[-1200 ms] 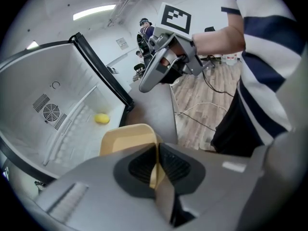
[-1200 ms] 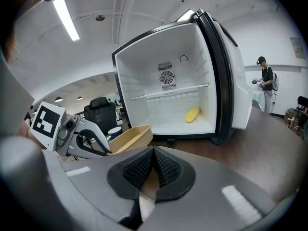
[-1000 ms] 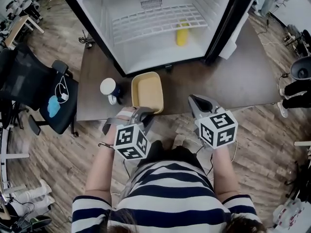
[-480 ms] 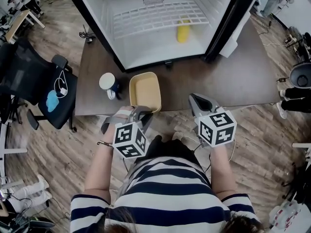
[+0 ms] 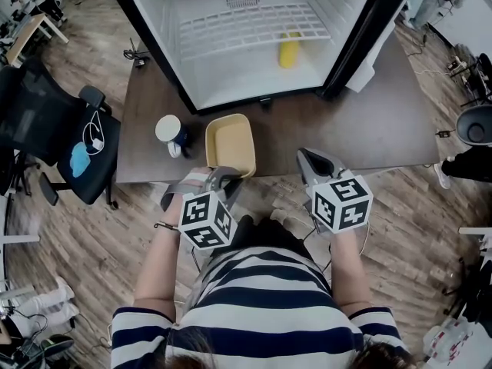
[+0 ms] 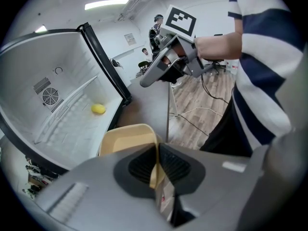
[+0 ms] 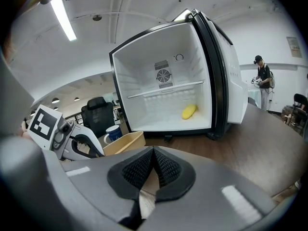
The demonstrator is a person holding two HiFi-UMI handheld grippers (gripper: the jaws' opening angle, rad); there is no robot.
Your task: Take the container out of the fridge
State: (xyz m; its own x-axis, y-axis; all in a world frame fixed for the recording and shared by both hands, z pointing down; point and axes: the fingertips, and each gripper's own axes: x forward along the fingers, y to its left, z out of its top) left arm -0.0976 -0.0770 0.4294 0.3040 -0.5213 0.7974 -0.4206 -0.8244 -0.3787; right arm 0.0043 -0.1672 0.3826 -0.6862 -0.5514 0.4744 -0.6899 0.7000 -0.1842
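One container (image 5: 230, 144) apparently rests at the near edge of the surface (image 5: 354, 125), outside the fridge (image 5: 254, 75), just beside a mug (image 5: 170, 132). Left tongs (image 5: 227, 177) clamp its near rim; right tongs (image 5: 304, 158) are clenched, empty.

At the table's (image 5: 369, 129) near edge, your left gripper (image 5: 221, 178) covers the near rim of the container (image 5: 230, 141) in the head view. In the left gripper view that rim drops out of sight between the pads clamped on it. The fridge (image 5: 165, 29) is cut off by the head view's top edge. The yellow thing (image 5: 289, 51) on its floor is too small to name. The mug (image 5: 171, 133) beside the container: contents can't be told.
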